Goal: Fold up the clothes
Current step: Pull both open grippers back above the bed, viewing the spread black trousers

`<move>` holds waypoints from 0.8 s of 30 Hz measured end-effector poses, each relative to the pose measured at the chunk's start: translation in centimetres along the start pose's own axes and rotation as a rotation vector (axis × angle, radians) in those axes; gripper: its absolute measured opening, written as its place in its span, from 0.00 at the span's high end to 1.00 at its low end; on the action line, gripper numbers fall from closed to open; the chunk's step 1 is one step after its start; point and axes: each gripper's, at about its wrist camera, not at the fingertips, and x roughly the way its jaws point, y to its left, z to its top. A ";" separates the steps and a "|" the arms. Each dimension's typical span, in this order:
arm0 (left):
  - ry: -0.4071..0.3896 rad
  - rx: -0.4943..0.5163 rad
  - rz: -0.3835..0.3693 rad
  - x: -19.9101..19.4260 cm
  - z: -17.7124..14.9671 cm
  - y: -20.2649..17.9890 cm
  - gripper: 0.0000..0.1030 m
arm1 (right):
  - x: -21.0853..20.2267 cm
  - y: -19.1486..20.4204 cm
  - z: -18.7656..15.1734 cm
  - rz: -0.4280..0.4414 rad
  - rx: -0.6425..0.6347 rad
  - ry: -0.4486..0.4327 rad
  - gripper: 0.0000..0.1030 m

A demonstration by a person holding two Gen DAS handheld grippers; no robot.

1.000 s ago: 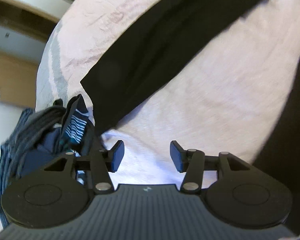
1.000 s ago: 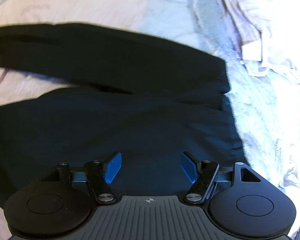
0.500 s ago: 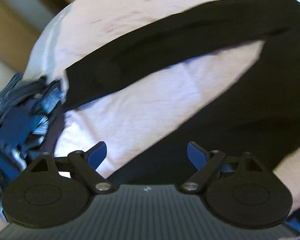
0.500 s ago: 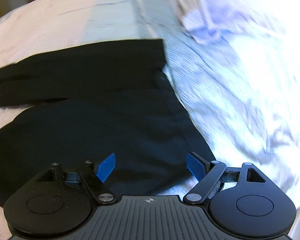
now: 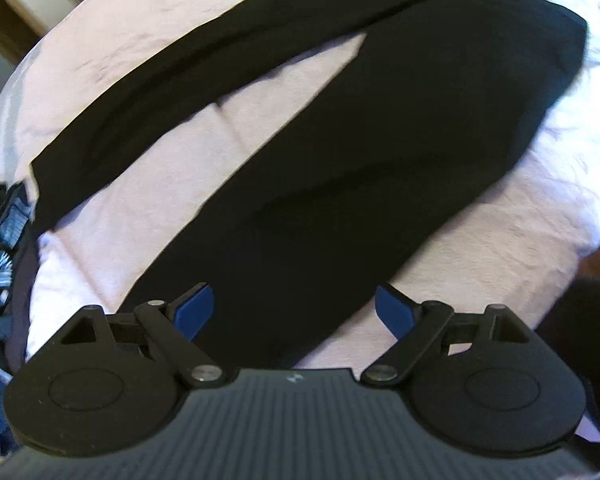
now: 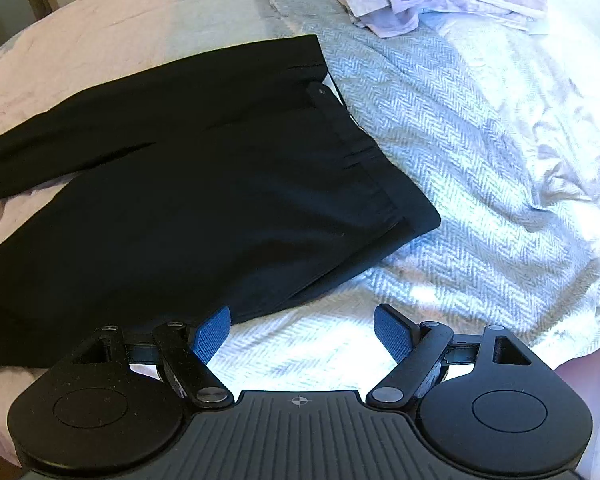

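Black trousers [image 5: 340, 152] spread flat on the pink bedsheet [image 5: 148, 52], both legs running apart toward the left, waistband [image 6: 364, 152] resting on the herringbone blanket [image 6: 460, 140]. Above them, left gripper [image 5: 294, 312] with blue pads spread wide, holding nothing, only the trouser leg far below. Right gripper [image 6: 302, 334] likewise spread and empty, over the blanket beside the waistband corner. Farther out, pale crumpled clothes [image 6: 440, 0] and a dark striped pile [image 5: 0, 248].
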 end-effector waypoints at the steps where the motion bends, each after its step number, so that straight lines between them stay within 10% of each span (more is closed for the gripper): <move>1: -0.016 0.015 -0.004 -0.3 0.3 -0.6 0.16 | 0.1 0.0 -0.1 0.002 0.004 0.002 0.20; 8: -0.041 0.003 0.008 -1.2 2.5 -4.8 0.16 | 1.4 -5.0 2.0 0.014 0.046 0.005 0.20; 24: 0.113 -0.596 0.268 -10.6 -4.9 -4.6 0.01 | 0.2 -5.1 5.3 0.133 -0.374 0.002 0.20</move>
